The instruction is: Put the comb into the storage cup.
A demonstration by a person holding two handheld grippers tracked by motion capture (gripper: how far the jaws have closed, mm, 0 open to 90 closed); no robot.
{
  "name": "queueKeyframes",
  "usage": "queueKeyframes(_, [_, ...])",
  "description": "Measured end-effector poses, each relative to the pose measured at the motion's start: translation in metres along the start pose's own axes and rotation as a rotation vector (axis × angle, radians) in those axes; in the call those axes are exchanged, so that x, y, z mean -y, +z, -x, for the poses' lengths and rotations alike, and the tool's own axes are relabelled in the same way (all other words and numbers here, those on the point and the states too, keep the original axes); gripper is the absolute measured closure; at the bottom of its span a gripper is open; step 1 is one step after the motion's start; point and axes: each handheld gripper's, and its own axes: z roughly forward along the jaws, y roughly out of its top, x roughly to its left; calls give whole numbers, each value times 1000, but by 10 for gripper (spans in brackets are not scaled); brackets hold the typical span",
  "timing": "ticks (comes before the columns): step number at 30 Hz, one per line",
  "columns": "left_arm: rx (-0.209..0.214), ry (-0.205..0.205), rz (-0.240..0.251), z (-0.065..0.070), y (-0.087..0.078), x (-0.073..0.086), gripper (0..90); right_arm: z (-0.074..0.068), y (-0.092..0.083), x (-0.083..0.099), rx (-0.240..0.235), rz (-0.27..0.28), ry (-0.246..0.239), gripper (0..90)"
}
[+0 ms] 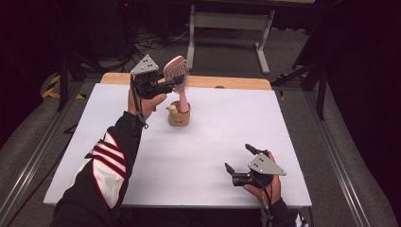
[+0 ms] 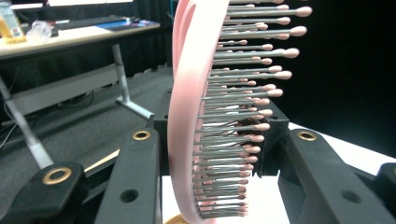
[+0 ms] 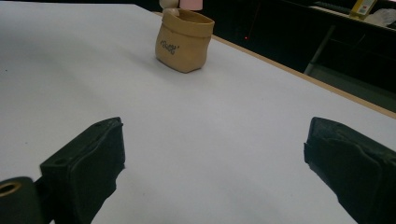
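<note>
One pink hairbrush [image 1: 176,71] is seen, held up at the far side of the white surface [image 1: 198,142], with its handle reaching down into one small tan pot [image 1: 179,115] shaped like a folded paper bag. One pale rounded item [image 1: 172,109] is also seen at the rim of that pot; what it is cannot be told. Two grippers are counted, one in each of the person's hands.

The left gripper [image 1: 176,82] is raised above the far left part of the surface, and its jaws are clenched on the hairbrush at the lower part of the brush head. In the left gripper view the hairbrush [image 2: 210,116] is seen edge-on between the two black jaws, with its pink curved back on one side and its rows of round-tipped bristles pointing toward the other jaw. The left arm is covered by a black sleeve [image 1: 106,170] with red and white stripes.

The right gripper [image 1: 239,163] is held low at the near right part of the surface, well apart from the pot. Its jaws are spread wide and released, with nothing between them. In the right gripper view bare white surface [image 3: 210,154] is seen between the jaws, and the tan pot [image 3: 183,41] is seen farther off.
</note>
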Motion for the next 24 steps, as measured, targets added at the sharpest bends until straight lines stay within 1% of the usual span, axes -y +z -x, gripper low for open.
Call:
queueKeyframes(1, [12, -8, -1, -1, 2, 2, 628, 0, 0, 0, -2, 0, -2, 61])
queueKeyframes(2, [11, -11, -3, -2, 3, 3, 627, 0, 0, 0, -3, 0, -5, 61])
queueKeyframes(4, [-3, -5, -15, -2, 5, 4, 627, 0, 0, 0, -3, 0, -4, 61])
queueKeyframes(6, [-1, -8, -17, -3, 6, 5, 627, 0, 0, 0, -3, -1, -3, 61])
queueKeyframes(7, [-10, -17, -18, -4, 8, 7, 627, 0, 0, 0, -4, -2, -5, 61])
queueKeyframes(8, [-7, -17, -21, -5, 8, 8, 627, 0, 0, 0, -4, -2, -5, 61])
queueKeyframes(9, [-1, -26, -21, -6, 9, 9, 627, 0, 0, 0, -4, -3, -4, 61])
queueKeyframes(11, [-11, -23, -29, -6, 11, 11, 627, 0, 1, 0, -6, -6, -5, 61])
queueKeyframes(13, [-8, -23, -32, -7, 12, 12, 627, -1, 1, 0, -6, -7, -4, 61])
queueKeyframes(15, [-18, -26, -40, -7, 14, 15, 627, -1, 1, 0, -7, -7, -6, 61])
queueKeyframes(18, [-19, -34, -45, -8, 16, 19, 627, -1, 1, 0, -9, -8, -3, 61])
queueKeyframes(20, [-21, -31, -48, -9, 17, 20, 627, -1, 1, 1, -9, -11, -7, 61])
queueKeyframes(21, [-24, -34, -50, -11, 18, 23, 627, -1, 1, 0, -9, -12, -9, 61])
queueKeyframes(23, [-19, -53, -51, -12, 19, 26, 627, -1, 1, 1, -11, -11, -7, 61])
queueKeyframes(24, [-18, -54, -52, -13, 19, 27, 627, -1, 1, 1, -12, -12, -8, 61])
